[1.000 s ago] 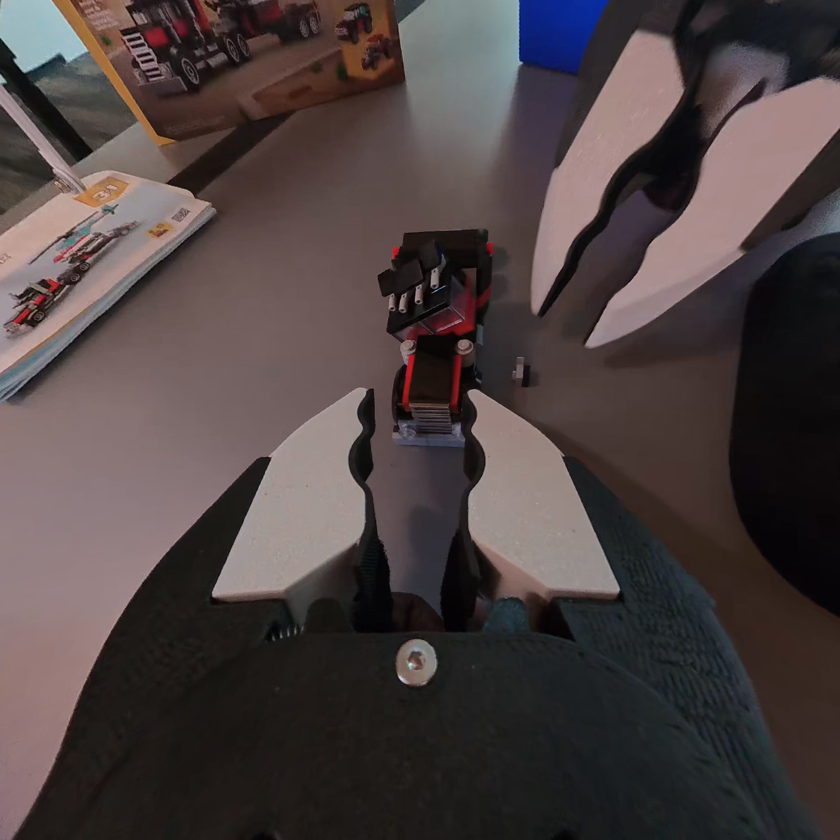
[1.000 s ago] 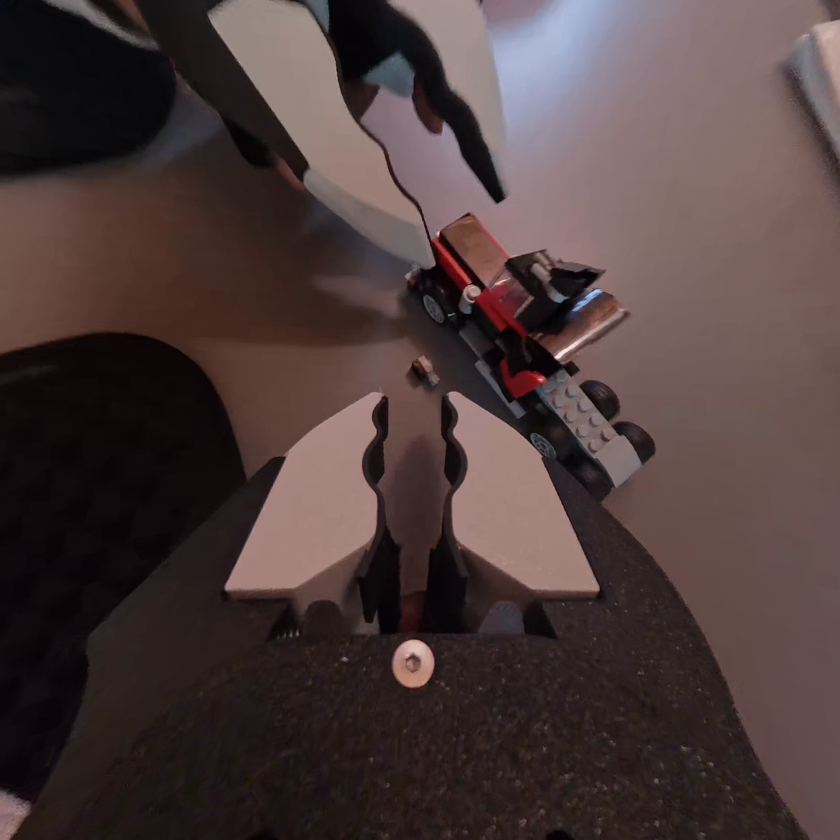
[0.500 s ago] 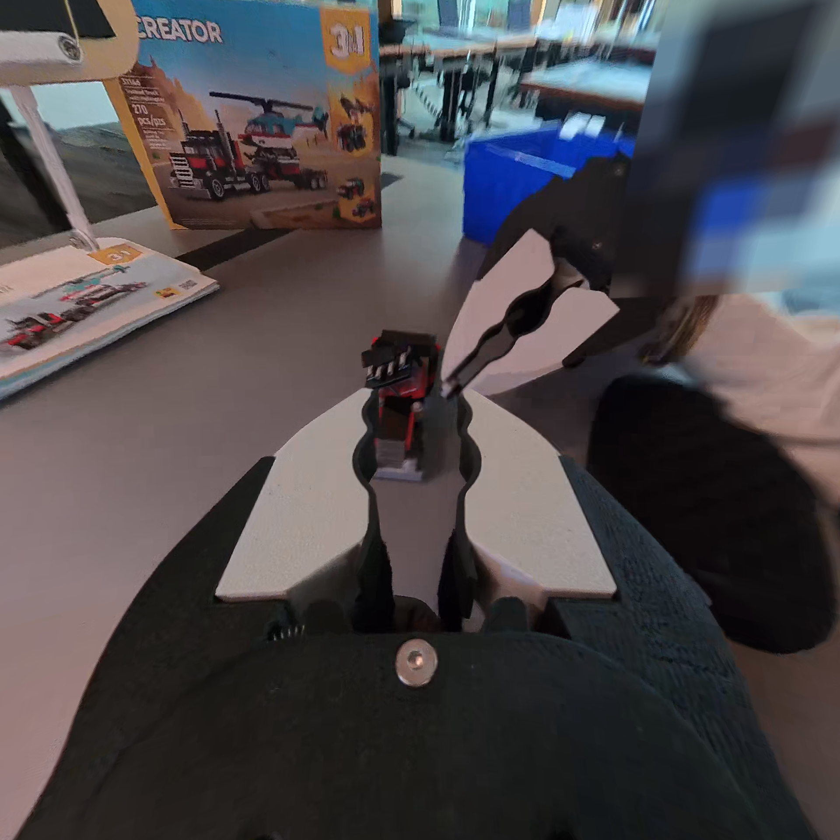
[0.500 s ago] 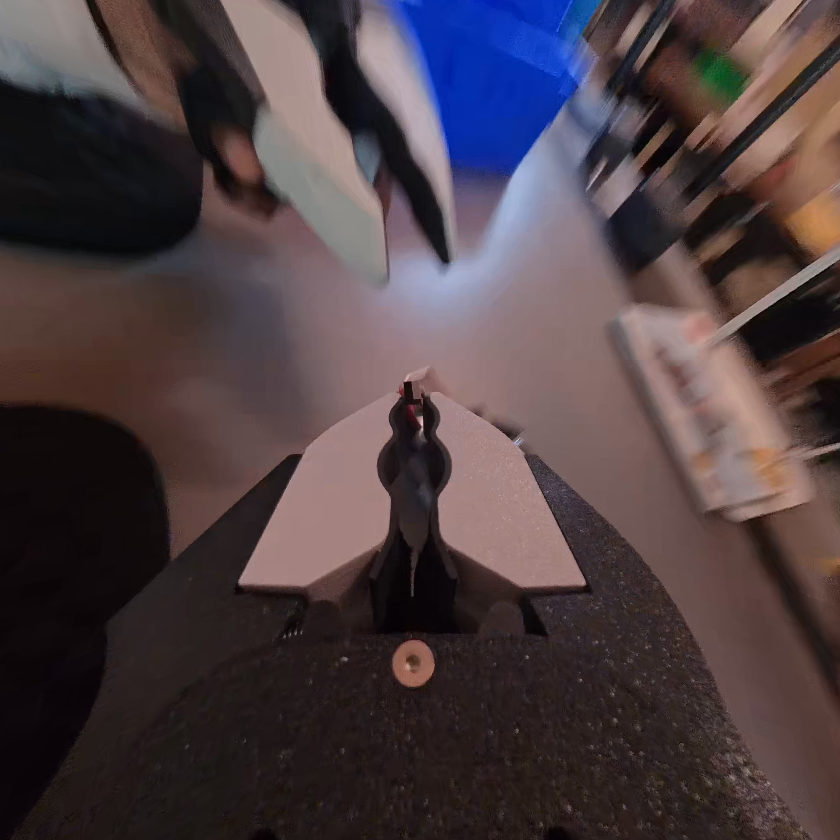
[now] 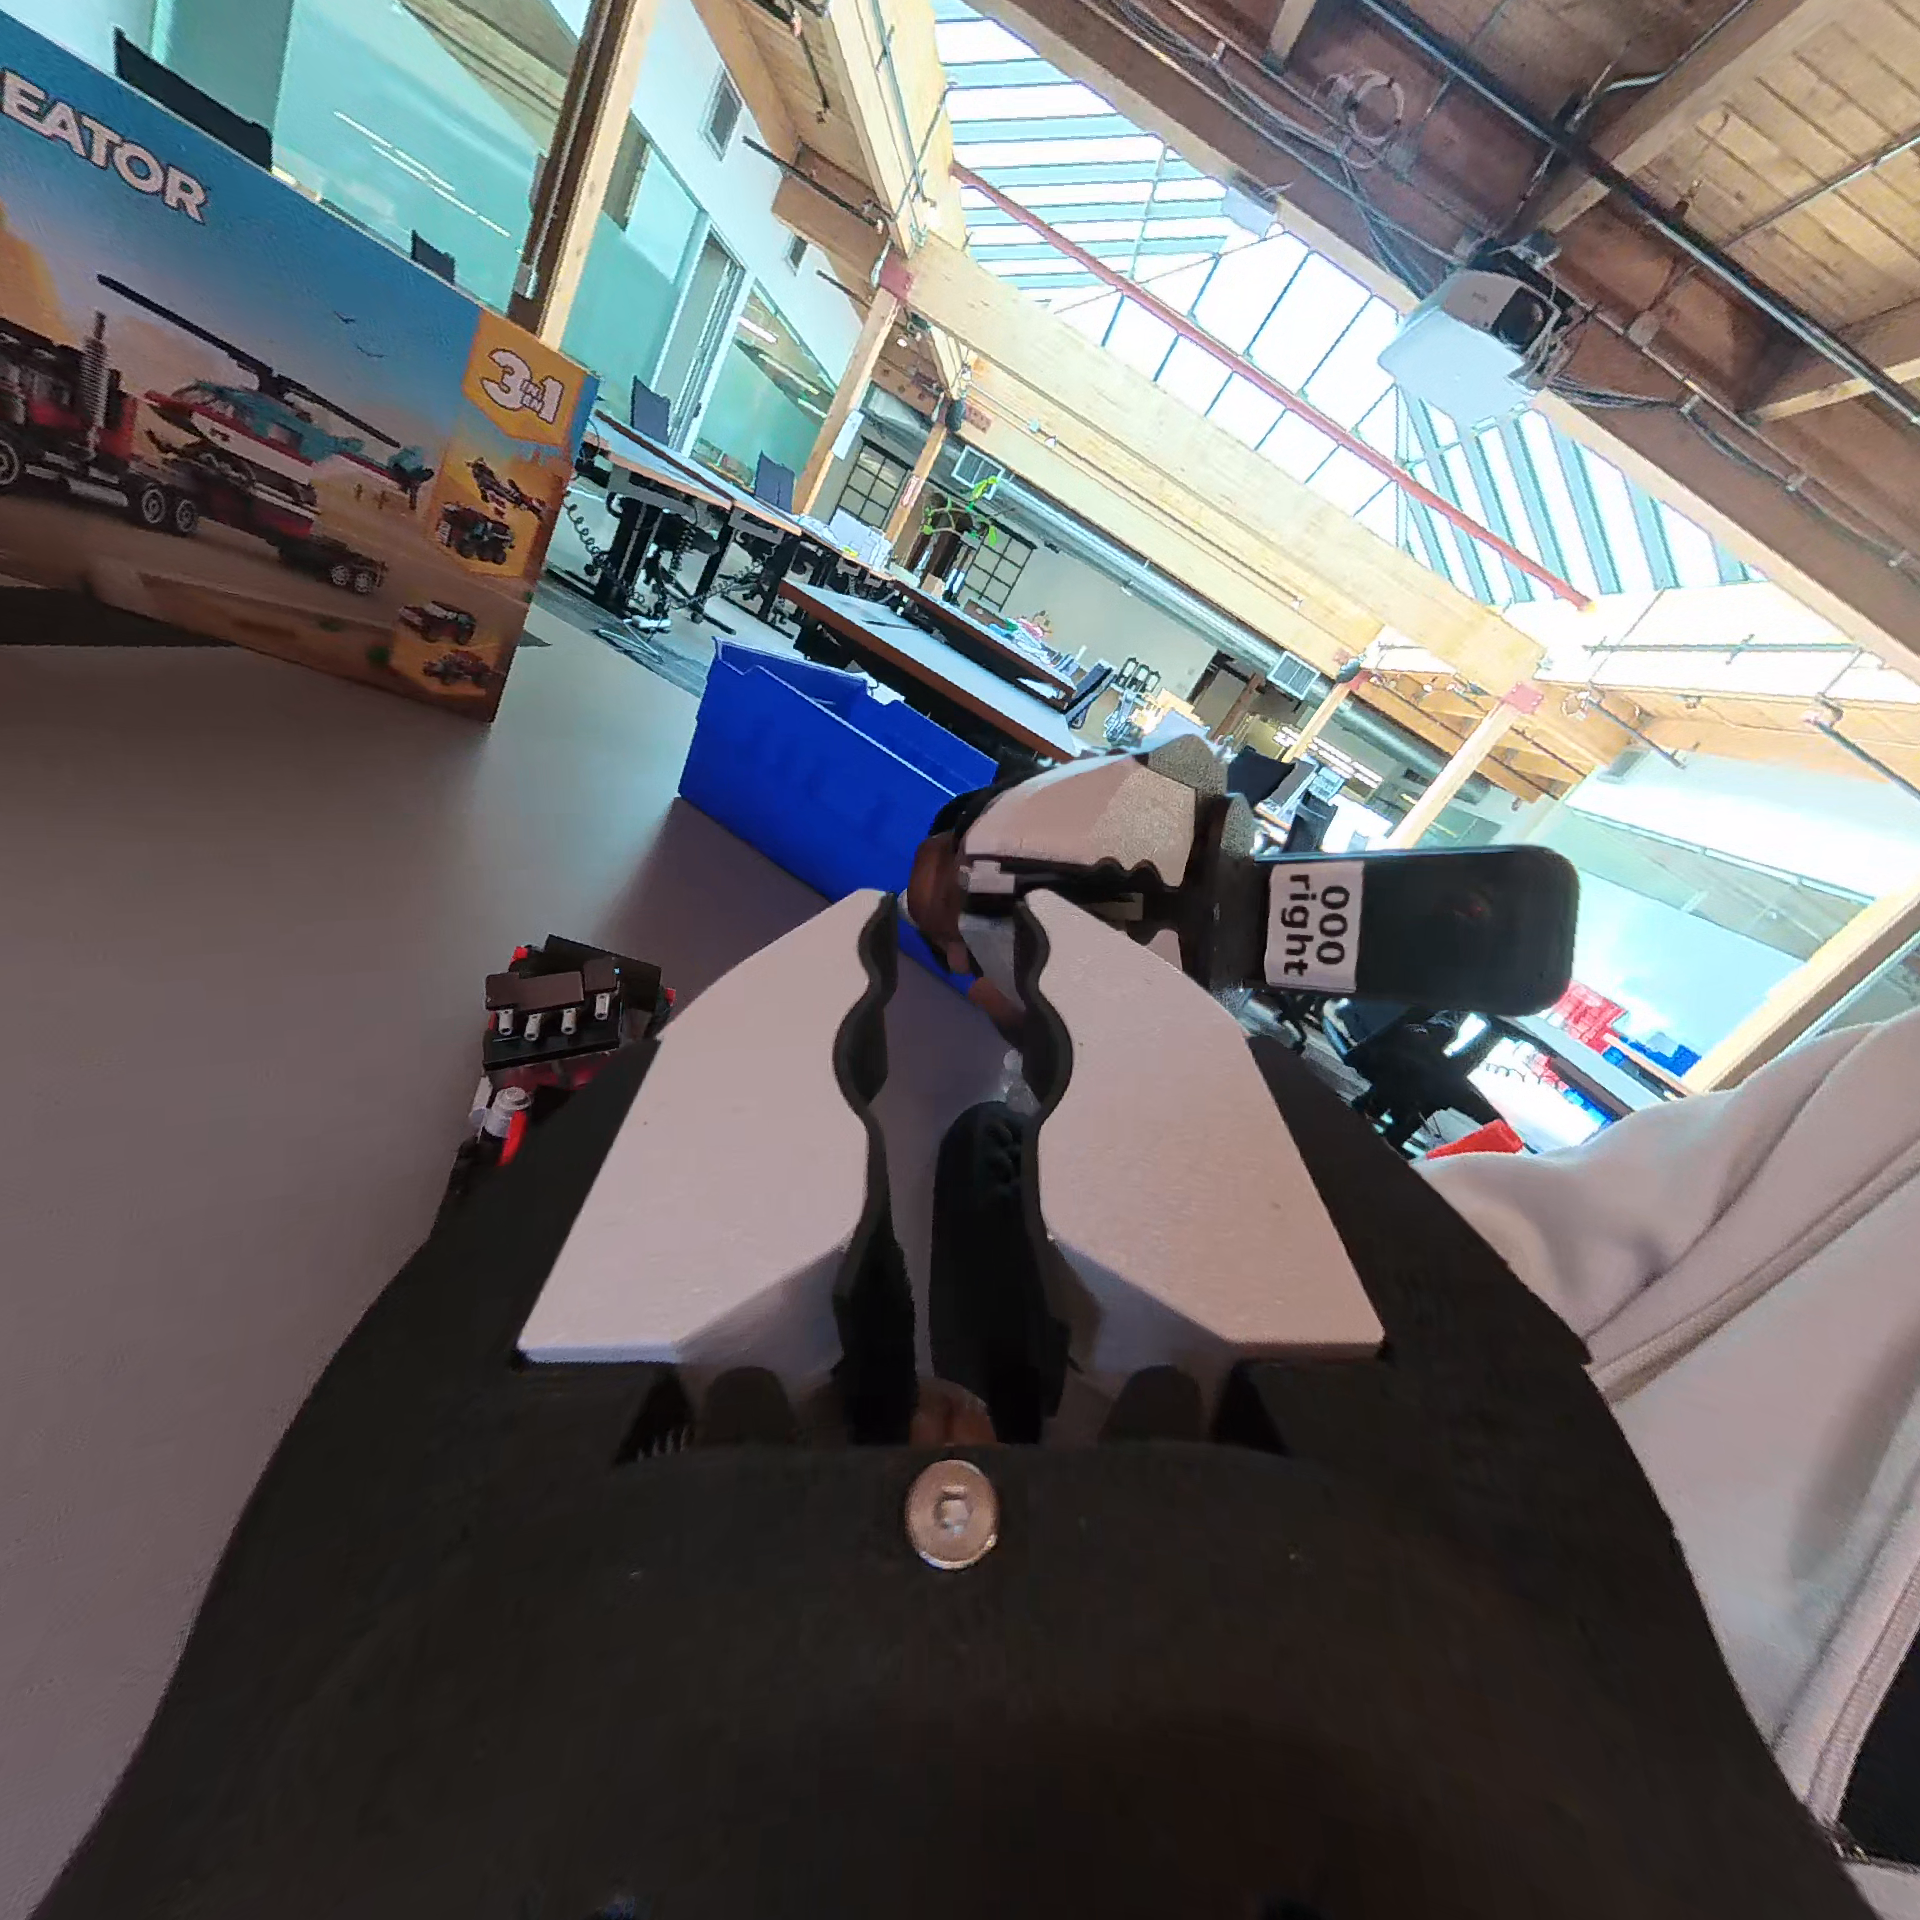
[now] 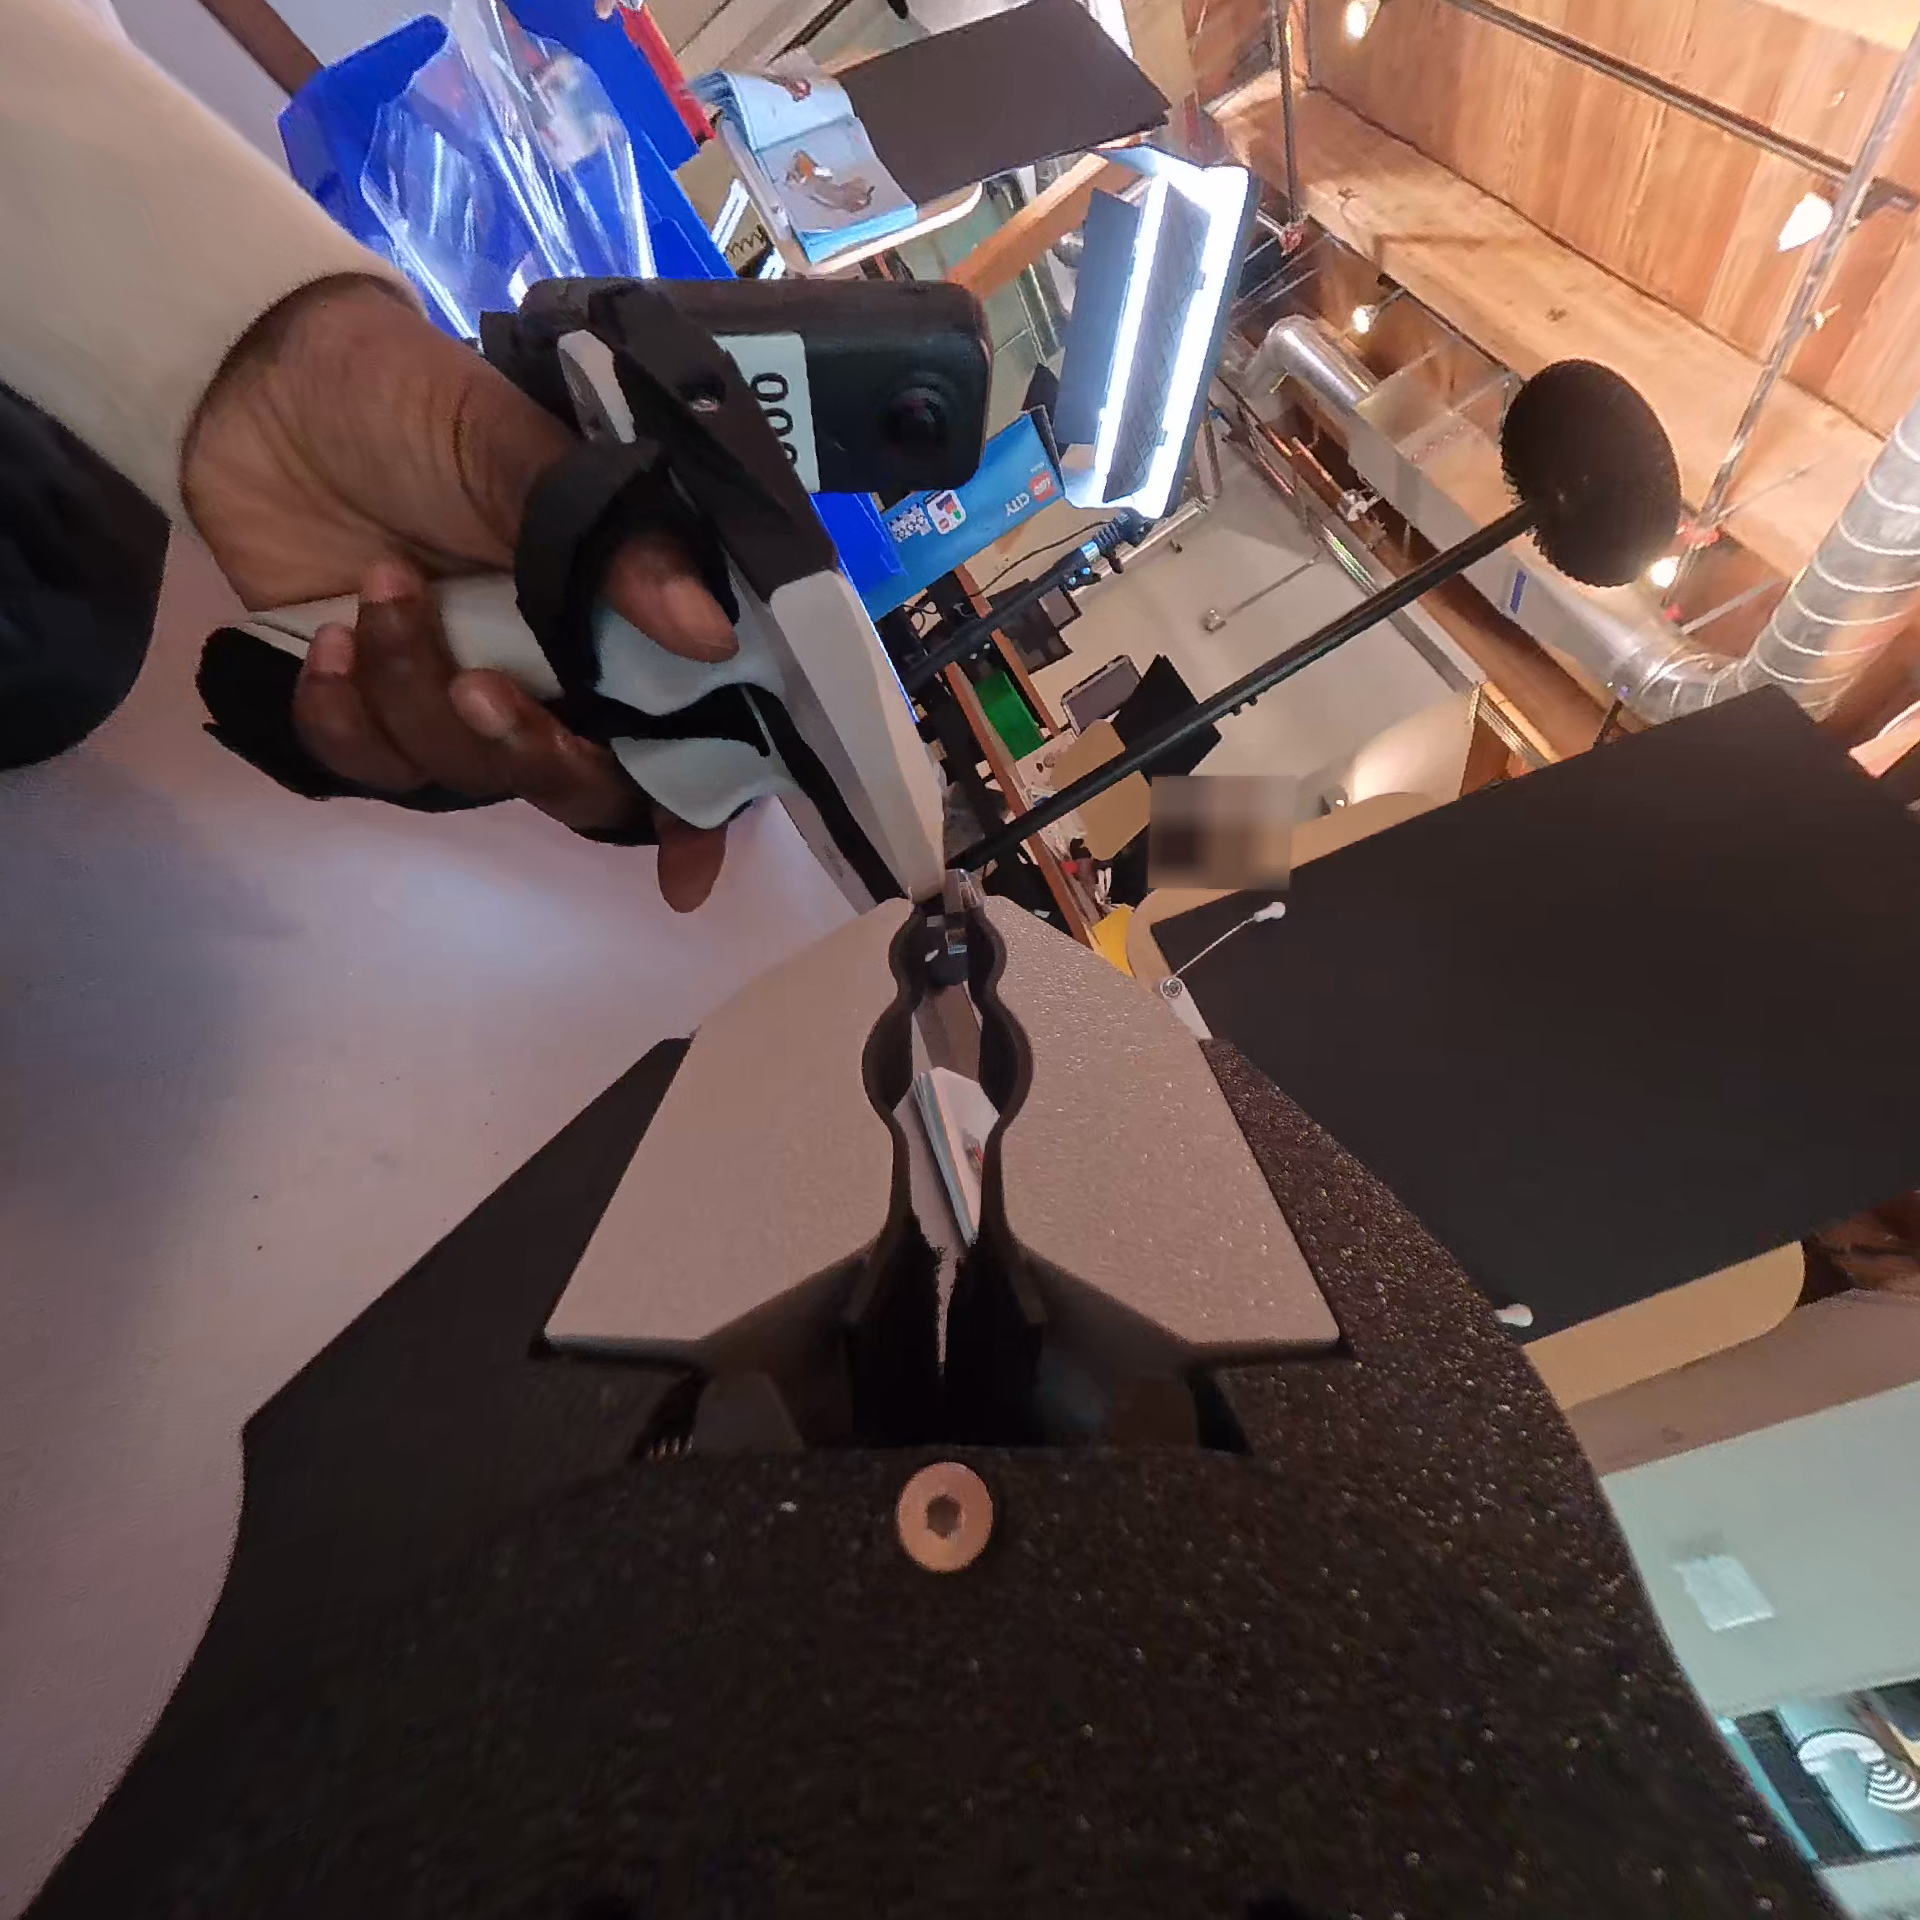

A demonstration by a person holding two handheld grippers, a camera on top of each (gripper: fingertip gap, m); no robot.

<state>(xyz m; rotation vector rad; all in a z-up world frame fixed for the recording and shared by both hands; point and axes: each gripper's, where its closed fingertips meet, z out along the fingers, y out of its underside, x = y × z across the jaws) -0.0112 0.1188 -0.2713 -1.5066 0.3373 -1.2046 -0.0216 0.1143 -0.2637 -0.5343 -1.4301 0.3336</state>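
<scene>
A small grey-and-black brick piece (image 6: 954, 925) is pinched in the right gripper's (image 6: 948, 914) jaws; the left gripper's (image 5: 956, 914) jaws are parted, nothing held, above the table (image 5: 260, 883).

The left wrist view sits just behind its own left gripper (image 5: 956, 914), tipped up over the grey table (image 5: 260, 883) toward the roof; the right gripper (image 5: 971, 883) shows close, right of the middle; the right wrist view sits behind that gripper (image 6: 951, 914), rolled sideways, with the left gripper (image 6: 914, 873) in the upper left; both views share the blue bin (image 5: 821, 769) and the table.
</scene>
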